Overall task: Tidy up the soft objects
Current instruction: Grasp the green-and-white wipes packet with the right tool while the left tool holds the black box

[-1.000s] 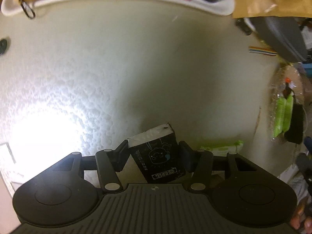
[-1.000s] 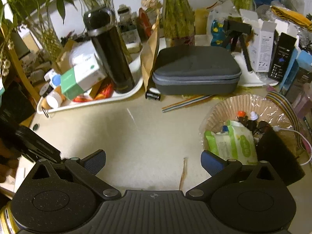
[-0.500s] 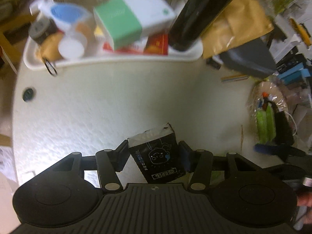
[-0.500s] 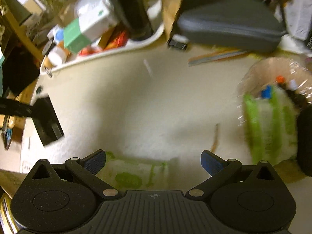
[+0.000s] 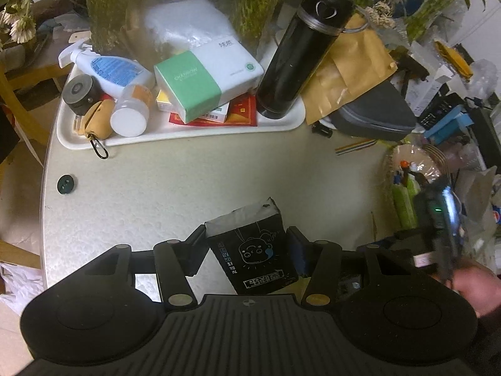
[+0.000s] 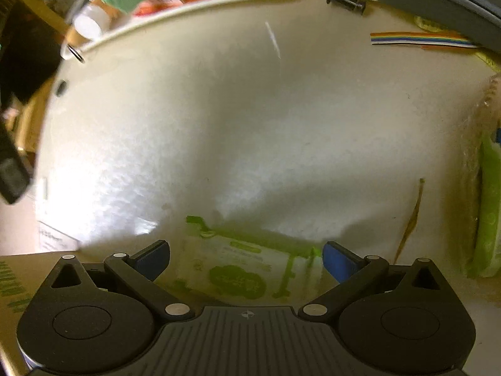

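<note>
My left gripper [image 5: 247, 244] is shut on a black tissue pack [image 5: 253, 253] with a cartoon face, held above the pale table [image 5: 175, 188]. The right gripper's body [image 5: 438, 219] and the hand holding it show blurred at the right of the left wrist view. My right gripper [image 6: 245, 260] stands open, pointing down over a white-and-green wet-wipe pack [image 6: 244, 269] that lies flat on the table between and below its blue pads [image 6: 338, 261], apart from them. Another green wipe pack [image 6: 488, 206] sits in a crinkly basket at the right edge.
A white tray [image 5: 188, 138] at the back holds a black flask [image 5: 303, 53], a green-and-white box [image 5: 200, 87], a spray bottle and small jars. A grey zip case [image 5: 372, 116] and a rainbow ribbon cable [image 6: 419, 39] lie at the back right. The basket [image 5: 407, 169] stands at the right.
The left gripper has lifted the tissue pack off the table and tilted up, bringing the tray into view. The right gripper has dropped and pitched down over the green wipe pack.
</note>
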Demonstrator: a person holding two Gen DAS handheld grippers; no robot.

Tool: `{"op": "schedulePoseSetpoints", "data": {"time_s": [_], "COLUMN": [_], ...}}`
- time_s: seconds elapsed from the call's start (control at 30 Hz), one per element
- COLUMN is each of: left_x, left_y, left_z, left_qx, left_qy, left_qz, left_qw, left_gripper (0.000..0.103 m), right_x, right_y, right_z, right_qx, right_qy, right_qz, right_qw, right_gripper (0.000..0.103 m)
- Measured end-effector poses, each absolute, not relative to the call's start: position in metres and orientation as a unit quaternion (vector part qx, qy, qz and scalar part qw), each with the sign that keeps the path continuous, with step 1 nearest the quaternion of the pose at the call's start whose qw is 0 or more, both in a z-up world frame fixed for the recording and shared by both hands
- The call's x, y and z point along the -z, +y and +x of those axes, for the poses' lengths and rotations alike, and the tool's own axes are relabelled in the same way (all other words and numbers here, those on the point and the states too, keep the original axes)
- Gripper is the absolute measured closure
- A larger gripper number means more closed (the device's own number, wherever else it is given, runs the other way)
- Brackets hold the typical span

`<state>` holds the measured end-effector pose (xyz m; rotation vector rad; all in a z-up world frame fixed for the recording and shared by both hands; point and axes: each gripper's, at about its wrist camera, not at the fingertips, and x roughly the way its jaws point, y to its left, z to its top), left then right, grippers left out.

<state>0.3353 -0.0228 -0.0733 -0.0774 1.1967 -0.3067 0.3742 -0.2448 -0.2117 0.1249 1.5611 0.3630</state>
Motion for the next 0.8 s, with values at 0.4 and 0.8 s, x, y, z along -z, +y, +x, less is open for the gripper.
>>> {"op": "schedulePoseSetpoints", "data": {"time_s": [0.4, 0.8], "left_x": [0.071, 0.067], "left_y": [-0.019, -0.023], "left_z": [0.333, 0.331], "left_qx": [0.154, 0.164], "left_qy": [0.558, 0.551], "left_qz": [-0.041, -0.042], "left_qw": [0.814, 0.817], "left_gripper": [0.051, 0.051], "right_x": [0.223, 0.201], "right_y": [-0.229, -0.24], "right_z": [0.378, 0.386], "right_qx": [-0.132, -0.145], "right_qy": [0.723, 0.643], "right_qz": [0.018, 0.008], "right_qw": [0.677, 0.752], "right_gripper": [0.018, 0.029]}}
